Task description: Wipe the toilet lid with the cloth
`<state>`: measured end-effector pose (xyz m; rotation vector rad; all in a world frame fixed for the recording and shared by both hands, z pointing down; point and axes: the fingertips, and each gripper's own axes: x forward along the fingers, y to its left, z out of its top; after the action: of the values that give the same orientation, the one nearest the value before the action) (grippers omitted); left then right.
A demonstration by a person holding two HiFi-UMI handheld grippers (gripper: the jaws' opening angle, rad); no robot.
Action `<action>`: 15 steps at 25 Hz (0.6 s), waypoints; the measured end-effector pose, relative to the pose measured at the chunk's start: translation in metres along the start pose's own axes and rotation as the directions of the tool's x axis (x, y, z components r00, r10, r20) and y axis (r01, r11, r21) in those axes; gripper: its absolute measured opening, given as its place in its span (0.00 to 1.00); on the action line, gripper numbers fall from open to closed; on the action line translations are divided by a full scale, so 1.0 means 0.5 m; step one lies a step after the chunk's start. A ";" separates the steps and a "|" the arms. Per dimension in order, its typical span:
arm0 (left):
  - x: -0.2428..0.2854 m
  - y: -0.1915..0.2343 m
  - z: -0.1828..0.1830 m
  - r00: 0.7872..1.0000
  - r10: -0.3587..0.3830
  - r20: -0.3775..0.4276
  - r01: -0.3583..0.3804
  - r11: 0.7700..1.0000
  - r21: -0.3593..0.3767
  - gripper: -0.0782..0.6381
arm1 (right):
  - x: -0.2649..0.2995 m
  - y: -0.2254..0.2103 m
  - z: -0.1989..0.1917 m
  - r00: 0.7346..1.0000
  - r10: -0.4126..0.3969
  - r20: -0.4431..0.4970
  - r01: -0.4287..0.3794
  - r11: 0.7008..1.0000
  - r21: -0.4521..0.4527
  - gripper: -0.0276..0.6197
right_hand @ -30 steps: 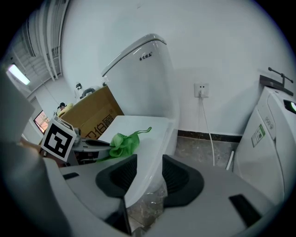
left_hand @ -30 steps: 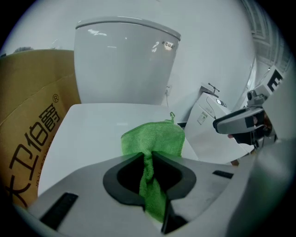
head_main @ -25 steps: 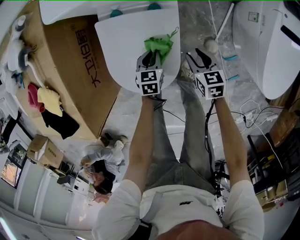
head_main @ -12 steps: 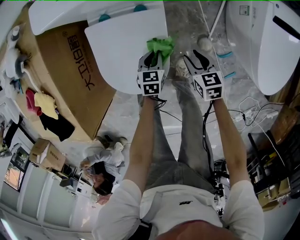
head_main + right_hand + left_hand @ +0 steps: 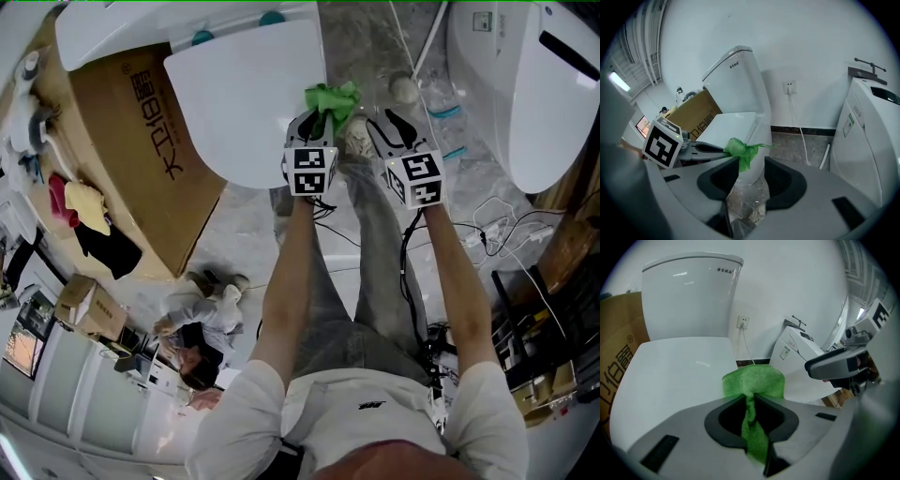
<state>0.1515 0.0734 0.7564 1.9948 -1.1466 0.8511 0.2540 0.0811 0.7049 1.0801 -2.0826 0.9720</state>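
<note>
While the left gripper (image 5: 317, 120) pinches the green cloth (image 5: 332, 96) at the right edge of the toilet lid (image 5: 244, 103) and the right gripper (image 5: 394, 127) hangs spread and empty beside it, the cloth should press flat and sweep left in overlapping strokes.

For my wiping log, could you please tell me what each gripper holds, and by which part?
The left gripper pinches the green cloth at a bunched fold, a tuft fanning beyond its tips. The right gripper is open, holding nothing.

white short-sleeved t-shirt (image 5: 356, 427) (small dark chest logo (image 5: 372, 406)), grey trousers (image 5: 366, 272), black cable (image 5: 407, 262) beside right forearm
</note>
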 end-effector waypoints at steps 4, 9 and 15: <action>-0.002 -0.028 -0.025 1.000 -0.023 -0.020 0.023 1.000 0.006 0.21 | -0.002 0.007 -0.011 1.000 0.015 -0.018 -0.015 1.000 -0.010 0.32; -0.020 -0.043 -0.059 0.998 -0.040 -0.044 0.040 0.999 -0.004 0.21 | -0.002 0.016 -0.017 0.999 0.015 -0.032 -0.015 1.000 -0.012 0.32; -0.051 -0.028 -0.090 0.996 -0.081 -0.048 0.080 0.997 -0.014 0.21 | 0.007 0.047 -0.025 0.999 0.014 -0.048 -0.015 1.000 -0.017 0.32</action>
<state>0.1446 0.1265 0.7581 1.9861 -1.0346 0.8452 0.2343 0.0991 0.7067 1.0246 -2.0589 0.9754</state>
